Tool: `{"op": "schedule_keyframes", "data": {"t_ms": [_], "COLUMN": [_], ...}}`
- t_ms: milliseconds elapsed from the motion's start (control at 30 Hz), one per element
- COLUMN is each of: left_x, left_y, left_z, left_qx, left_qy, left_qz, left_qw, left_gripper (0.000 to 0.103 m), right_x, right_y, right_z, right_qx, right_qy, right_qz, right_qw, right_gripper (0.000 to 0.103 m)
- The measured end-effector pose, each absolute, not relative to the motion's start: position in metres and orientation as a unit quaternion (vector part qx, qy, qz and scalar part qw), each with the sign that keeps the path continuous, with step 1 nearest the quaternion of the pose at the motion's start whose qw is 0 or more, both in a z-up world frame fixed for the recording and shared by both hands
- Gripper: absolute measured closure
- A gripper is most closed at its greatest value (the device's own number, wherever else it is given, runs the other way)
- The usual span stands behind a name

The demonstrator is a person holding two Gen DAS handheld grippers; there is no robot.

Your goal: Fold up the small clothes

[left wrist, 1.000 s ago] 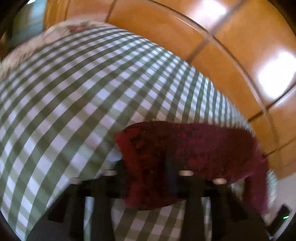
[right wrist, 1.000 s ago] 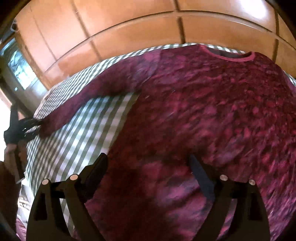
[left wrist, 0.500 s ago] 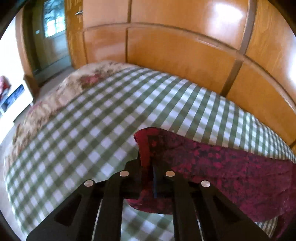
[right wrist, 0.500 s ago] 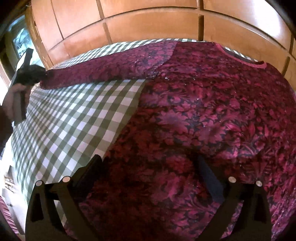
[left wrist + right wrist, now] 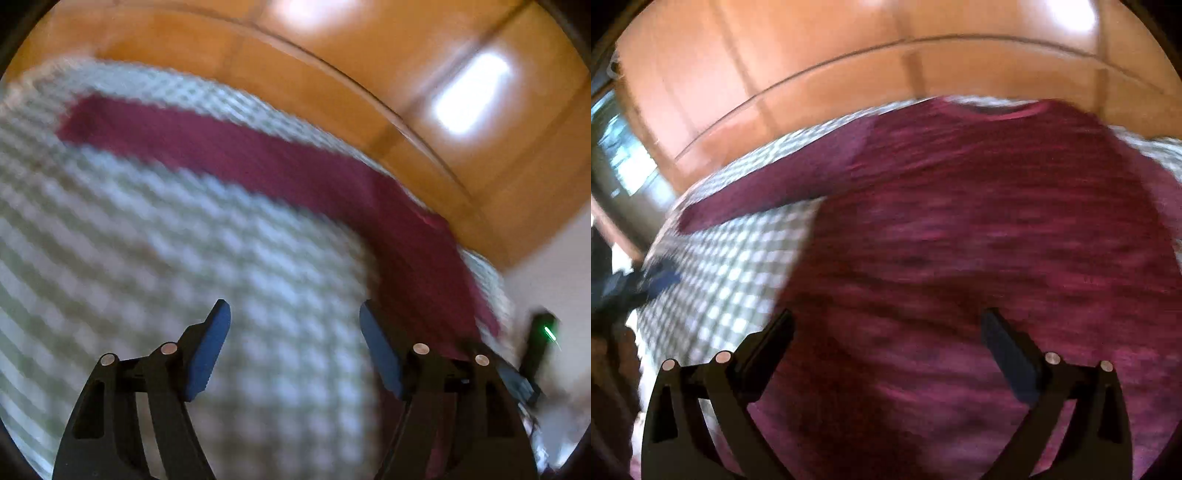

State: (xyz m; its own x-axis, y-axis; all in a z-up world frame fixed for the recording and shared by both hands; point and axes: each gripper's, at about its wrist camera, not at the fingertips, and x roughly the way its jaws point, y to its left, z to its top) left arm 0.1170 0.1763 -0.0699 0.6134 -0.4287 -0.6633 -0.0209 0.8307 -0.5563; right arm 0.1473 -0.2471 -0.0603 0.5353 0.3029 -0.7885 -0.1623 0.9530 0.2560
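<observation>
Basically unfolded: dark red floral long-sleeved top (image 5: 960, 240) flat on green-checked bedspread (image 5: 184, 258); left gripper (image 5: 294, 345), right gripper (image 5: 886, 347) both spread, empty.

Matt maroon cloth top (image 5: 979, 240) on checked fabric sheet (image 5: 184, 240), glossy wood panelling (image 5: 332, 55).

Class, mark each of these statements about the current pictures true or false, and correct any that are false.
1. The left gripper is open with nothing between its fingers. True.
2. The red top lies on a plain blue sheet. False: it lies on a green-and-white checked cloth.
3. The sleeve is stretched out flat across the cloth. True.
4. The right gripper is shut on the top's collar. False: it is open above the top's body; the collar lies at the far edge.
</observation>
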Motion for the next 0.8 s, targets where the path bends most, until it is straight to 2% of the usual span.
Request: {"op": "schedule_keyframes", "data": {"t_ms": [233,267,333,367,400,467,500,533,600,800], "left_x": [0.074,0.072,0.071,0.069,0.067,0.062,0.06,0.056,0.046,0.033], "left_y": [0.086,0.076,0.058,0.054,0.053,0.05,0.045,0.043,0.036,0.017], "left_z": [-0.093,-0.097,-0.108,-0.11,-0.11,-0.105,-0.103,-0.101,-0.098,-0.1], "left_qx": [-0.258,-0.248,-0.219,-0.212,-0.21,-0.198,-0.19,-0.183,-0.174,-0.136], "left_qy": [0.47,0.479,0.503,0.502,0.498,0.492,0.489,0.487,0.485,0.499], "left_qz": [-0.229,-0.232,-0.232,-0.229,-0.23,-0.226,-0.223,-0.22,-0.214,-0.199], "left_qw": [0.813,0.81,0.804,0.806,0.809,0.817,0.821,0.826,0.83,0.833], "left_gripper": [0.039,0.044,0.073,0.076,0.085,0.089,0.09,0.091,0.091,0.09], "right_x": [0.096,0.089,0.073,0.069,0.063,0.052,0.048,0.045,0.043,0.026], "right_y": [-0.384,-0.395,-0.411,-0.413,-0.412,-0.403,-0.399,-0.394,-0.391,-0.395], "right_z": [-0.059,-0.062,-0.073,-0.078,-0.085,-0.089,-0.087,-0.084,-0.078,-0.082], "right_qx": [0.083,0.087,0.105,0.111,0.117,0.112,0.106,0.098,0.083,0.076], "right_qy": [0.454,0.458,0.475,0.482,0.493,0.493,0.49,0.491,0.492,0.509], "right_qz": [-0.062,-0.076,-0.082,-0.078,-0.066,-0.042,-0.034,-0.019,-0.003,0.02], "right_qw": [0.885,0.881,0.87,0.866,0.86,0.862,0.865,0.865,0.866,0.857], "right_gripper": [0.002,0.002,0.003,0.007,0.013,0.045,0.055,0.075,0.082,0.082]}}
